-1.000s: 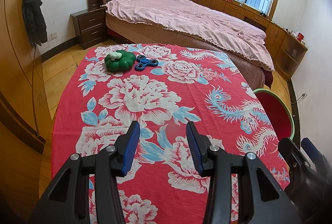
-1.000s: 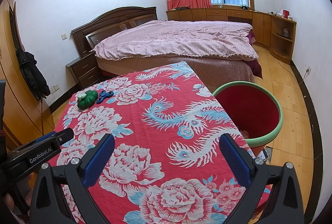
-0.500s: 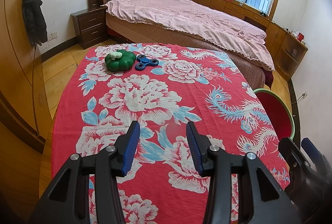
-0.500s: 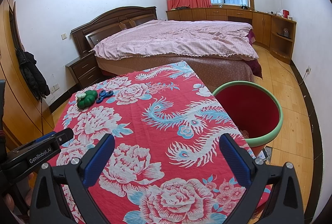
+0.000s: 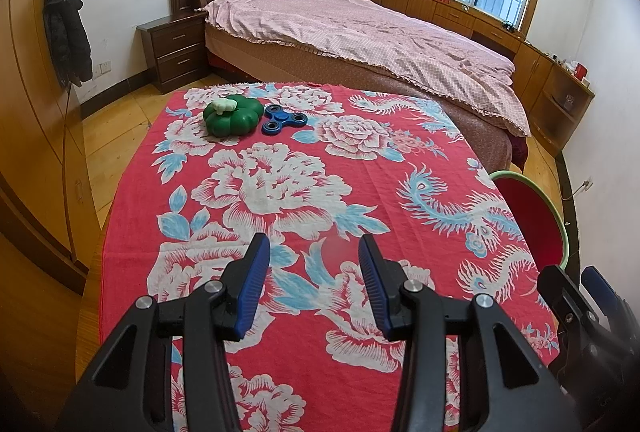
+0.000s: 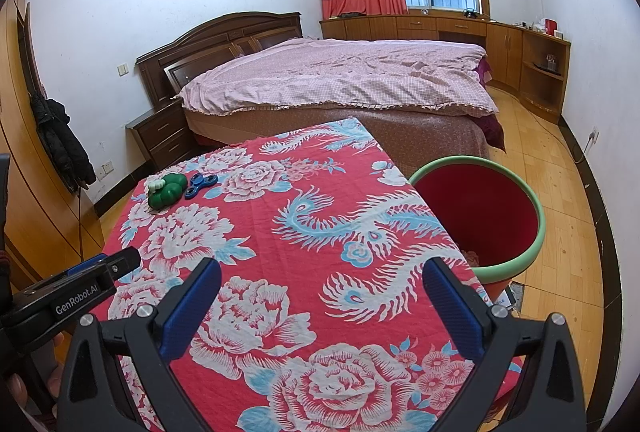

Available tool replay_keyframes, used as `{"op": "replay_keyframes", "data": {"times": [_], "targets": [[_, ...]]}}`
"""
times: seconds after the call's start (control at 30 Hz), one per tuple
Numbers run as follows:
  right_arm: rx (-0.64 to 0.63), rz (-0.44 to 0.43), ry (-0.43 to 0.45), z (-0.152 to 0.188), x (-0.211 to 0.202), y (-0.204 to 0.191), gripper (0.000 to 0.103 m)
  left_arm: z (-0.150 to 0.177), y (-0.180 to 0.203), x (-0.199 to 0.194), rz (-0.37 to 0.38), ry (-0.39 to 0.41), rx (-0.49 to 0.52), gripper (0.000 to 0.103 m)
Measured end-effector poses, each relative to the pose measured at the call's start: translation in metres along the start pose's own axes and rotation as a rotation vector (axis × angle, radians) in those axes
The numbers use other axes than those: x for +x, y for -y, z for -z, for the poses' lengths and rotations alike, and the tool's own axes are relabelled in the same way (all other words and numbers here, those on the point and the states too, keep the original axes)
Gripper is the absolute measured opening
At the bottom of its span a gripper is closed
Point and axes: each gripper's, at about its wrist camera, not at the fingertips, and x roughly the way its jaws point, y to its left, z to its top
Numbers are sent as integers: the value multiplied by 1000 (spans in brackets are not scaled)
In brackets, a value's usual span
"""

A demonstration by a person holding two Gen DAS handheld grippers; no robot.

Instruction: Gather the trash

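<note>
Two items lay at the far end of the floral tablecloth (image 5: 288, 191): a green pumpkin-shaped toy (image 5: 233, 115) and a blue fidget spinner (image 5: 285, 119), just beside each other, neither collected. Left gripper (image 5: 310, 282) hovered with jaws partly spread, pinching nothing; right gripper (image 6: 320, 306) spread wide, empty. Red bin (image 6: 478, 207) stood off the table's right edge, something small inside. Open cloth between grippers and items.

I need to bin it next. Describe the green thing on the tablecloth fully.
The green pumpkin-shaped toy looks like glossy plastic, lobed and squat, with a whitish knobbly piece on top. It sits upright at the far left corner of the flowered tablecloth, close beside a blue fidget spinner; contact between them is unclear. No gripper touches it.
</note>
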Motion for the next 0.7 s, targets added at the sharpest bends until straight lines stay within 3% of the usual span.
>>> {"op": "replay_keyframes", "data": {"times": [0.7], "targets": [[0, 1, 0, -1, 0, 0, 102, 2, -5, 0, -5, 1, -5, 46]]}}
